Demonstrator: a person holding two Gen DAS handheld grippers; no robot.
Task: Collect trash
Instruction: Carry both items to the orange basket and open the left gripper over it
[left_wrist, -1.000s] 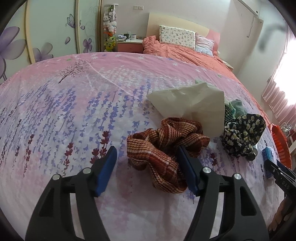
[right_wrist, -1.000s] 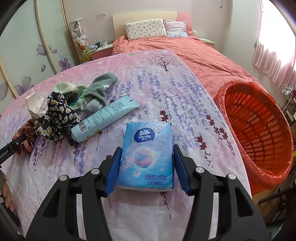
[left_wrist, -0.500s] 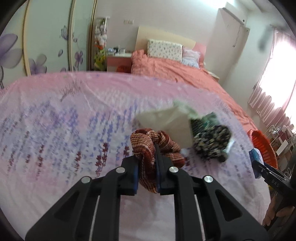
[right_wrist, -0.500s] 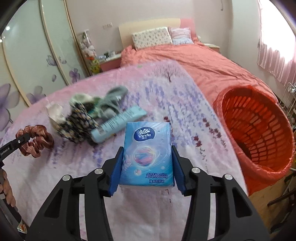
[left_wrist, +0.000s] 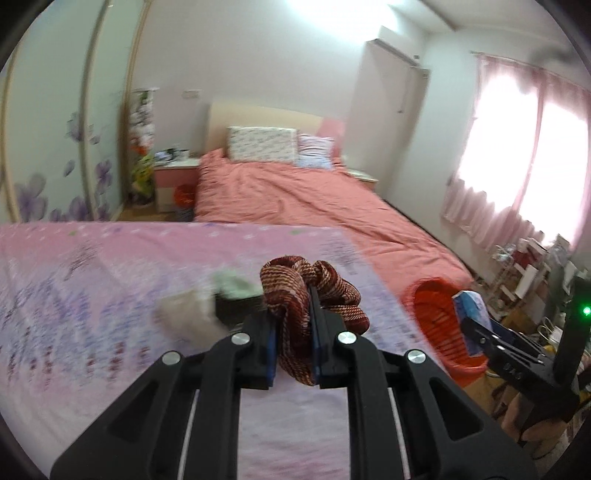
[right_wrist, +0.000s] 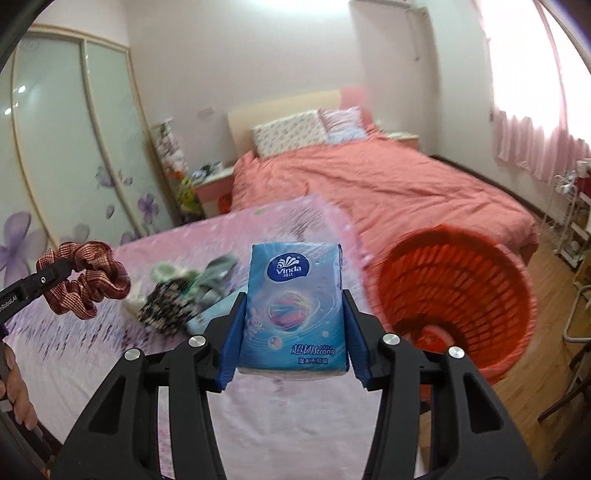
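Observation:
My left gripper is shut on a red-brown plaid scrunchie and holds it in the air above the pink floral table. The scrunchie also shows in the right wrist view. My right gripper is shut on a blue Vinda tissue pack, lifted above the table, left of the orange basket. The basket also shows in the left wrist view, with the tissue pack at its rim.
A pile stays on the table: a black floral cloth, grey-green cloths, a light blue tube and a crumpled beige paper. A bed with a coral cover lies beyond. Wood floor and a shelf rack are at the right.
Both grippers have risen from the table with their loads. The left one closed on the scrunchie and lifted it. The right one carried the tissue pack up and towards the basket.

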